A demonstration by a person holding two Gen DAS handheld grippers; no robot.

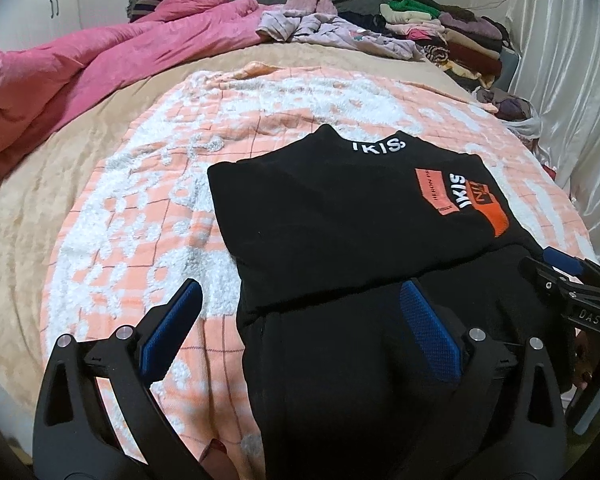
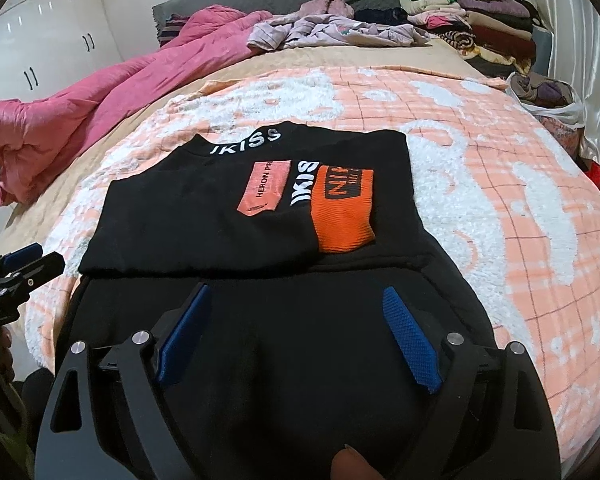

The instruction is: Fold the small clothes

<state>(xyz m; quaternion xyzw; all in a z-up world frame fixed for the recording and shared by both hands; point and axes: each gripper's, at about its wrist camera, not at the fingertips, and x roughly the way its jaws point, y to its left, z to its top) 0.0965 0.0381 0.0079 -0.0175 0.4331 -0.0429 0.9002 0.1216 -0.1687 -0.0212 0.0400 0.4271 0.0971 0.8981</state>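
Note:
A black top (image 1: 340,216) (image 2: 220,220) with white lettering and orange patches lies partly folded on the peach and white blanket (image 1: 148,208) (image 2: 500,200), its upper part lying over the lower part. My left gripper (image 1: 300,300) is open, just above the garment's near left edge, holding nothing. My right gripper (image 2: 296,300) is open over the lower black part, empty. The right gripper also shows at the right edge of the left wrist view (image 1: 568,280). The left gripper shows at the left edge of the right wrist view (image 2: 20,268).
A pink duvet (image 1: 80,64) (image 2: 80,104) lies bunched at the left. Loose lilac clothes (image 1: 332,28) (image 2: 332,28) and a stack of folded clothes (image 1: 460,28) (image 2: 492,16) sit at the far end. A bag of clothes (image 2: 548,96) stands at the right by a white curtain (image 1: 572,80).

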